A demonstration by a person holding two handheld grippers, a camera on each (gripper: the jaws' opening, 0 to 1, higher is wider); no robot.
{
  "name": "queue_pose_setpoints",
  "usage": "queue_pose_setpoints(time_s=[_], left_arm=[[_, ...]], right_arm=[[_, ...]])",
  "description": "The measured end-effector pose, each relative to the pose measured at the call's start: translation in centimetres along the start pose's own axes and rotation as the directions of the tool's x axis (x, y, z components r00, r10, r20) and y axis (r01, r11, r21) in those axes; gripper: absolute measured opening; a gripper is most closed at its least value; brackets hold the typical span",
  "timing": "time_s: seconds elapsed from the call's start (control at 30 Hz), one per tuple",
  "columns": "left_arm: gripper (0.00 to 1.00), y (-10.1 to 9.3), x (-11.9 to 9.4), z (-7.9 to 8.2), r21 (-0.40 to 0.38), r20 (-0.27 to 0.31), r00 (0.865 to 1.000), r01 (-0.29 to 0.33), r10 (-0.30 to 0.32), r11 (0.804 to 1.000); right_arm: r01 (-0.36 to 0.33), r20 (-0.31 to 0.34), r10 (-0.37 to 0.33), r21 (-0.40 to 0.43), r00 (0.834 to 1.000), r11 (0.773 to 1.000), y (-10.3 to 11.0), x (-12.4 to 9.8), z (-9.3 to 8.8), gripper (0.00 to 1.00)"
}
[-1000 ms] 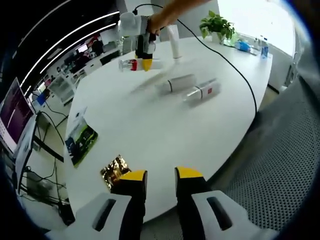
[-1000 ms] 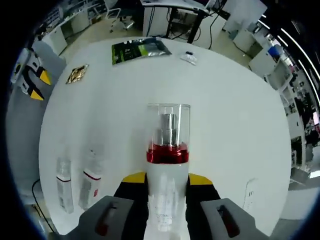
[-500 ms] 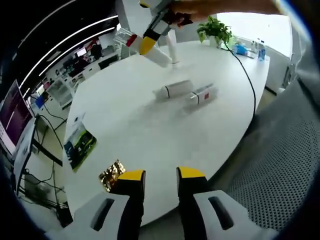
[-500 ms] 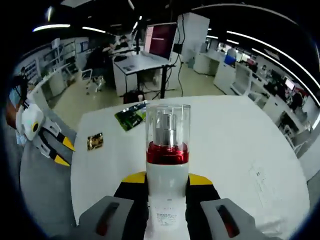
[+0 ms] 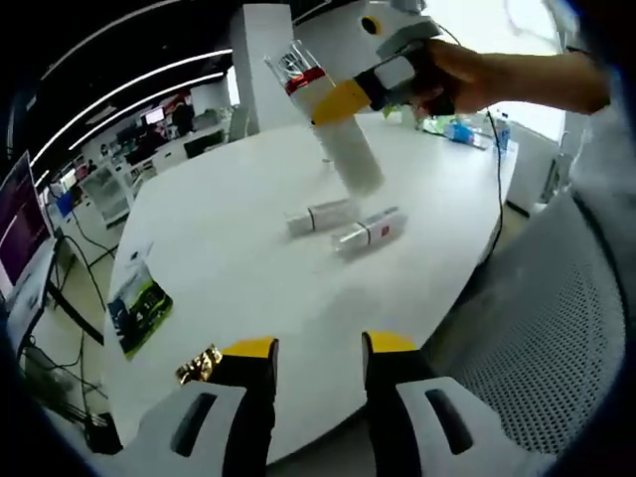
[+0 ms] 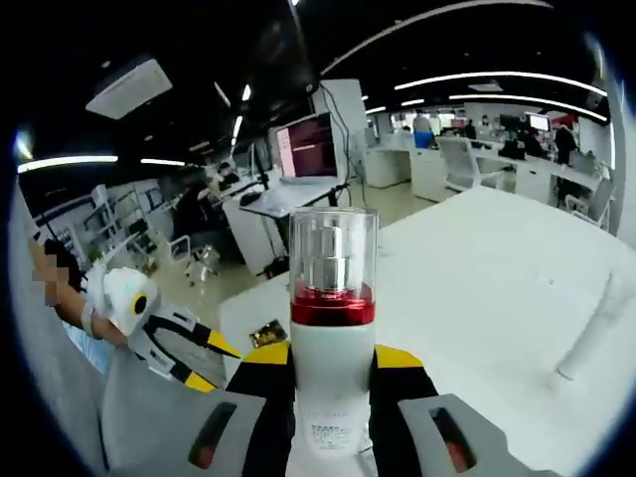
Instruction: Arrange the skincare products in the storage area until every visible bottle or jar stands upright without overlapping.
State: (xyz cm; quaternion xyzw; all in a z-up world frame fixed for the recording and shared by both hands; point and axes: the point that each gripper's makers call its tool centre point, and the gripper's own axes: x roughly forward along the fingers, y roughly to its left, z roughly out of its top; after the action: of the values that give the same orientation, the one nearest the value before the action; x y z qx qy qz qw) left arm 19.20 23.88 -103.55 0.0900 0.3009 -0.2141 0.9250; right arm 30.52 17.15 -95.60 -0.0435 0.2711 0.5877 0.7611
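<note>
A large white round-edged bench (image 5: 248,258) carries the work in an open-plan office with a dark ceiling crossed by long strip lights (image 6: 517,78). Desks, chairs and a lit monitor (image 6: 306,147) on a stand fill the background in the right gripper view, with people seated far off. In the left gripper view a grey mesh chair back (image 5: 537,348) sits to the right of the bench edge, and a black cable (image 5: 497,169) trails over the bench rim.

The right gripper (image 6: 333,360) has its yellow-tipped jaws clenched on a white pump bottle with a red collar and clear plastic cap (image 6: 332,338), held upright along the jaws; small print on its lower body is too fine to read. In the left gripper view that same bottle (image 5: 338,129) hangs tilted in the air above the bench, held by a person's hand (image 5: 467,79) on the gripper.

Two small clear tubes with red-and-white labels (image 5: 348,224) lie on their sides near the bench middle, just beside each other; their writing cannot be made out. A green-and-black printed leaflet (image 5: 137,303) lies flat near the left bench edge, and a crinkled gold foil packet (image 5: 199,364) sits close to the left gripper (image 5: 316,360), whose jaws are parted and grasp nothing. A slim white upright bottle (image 6: 596,328) stands at the right of the right gripper view.
</note>
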Motion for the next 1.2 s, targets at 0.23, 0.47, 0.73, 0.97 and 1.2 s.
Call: queue_pose_setpoints(time_s=[0.23,0.47,0.73,0.97,1.2], left_arm=[[0.43,-1.3,-0.4,2.0,-0.123,0.092,0.991,0.111,-0.1,0.986],[0.56,-4.1,-1.3,7.4,-0.316,0.308,0.932,0.291,-0.192,0.903],[0.5,-6.3,-2.3,9.6,-0.351,0.43,0.867,0.418,-0.252,0.838],[0.49,-5.8,-2.9,9.9,-0.385,0.476,0.842,0.46,-0.255,0.8],[0.51,-7.4,-3.4,10.1,-0.378,0.502,0.787,0.573,-0.359,0.728]], right_arm=[[-0.021,0.067,0.018,0.051,0.998,0.998,1.5,-1.8,-0.8,0.2],[-0.068,0.088,0.063,0.046,0.994,0.997,3.4,-2.0,-1.2,0.2],[-0.213,0.149,0.207,0.02,0.967,0.977,7.8,-2.4,-0.1,0.2],[-0.285,0.145,0.285,-0.016,0.948,0.958,10.2,-2.3,-0.2,0.2],[-0.405,0.162,0.4,-0.002,0.902,0.914,12.8,-2.9,-0.1,0.21]])
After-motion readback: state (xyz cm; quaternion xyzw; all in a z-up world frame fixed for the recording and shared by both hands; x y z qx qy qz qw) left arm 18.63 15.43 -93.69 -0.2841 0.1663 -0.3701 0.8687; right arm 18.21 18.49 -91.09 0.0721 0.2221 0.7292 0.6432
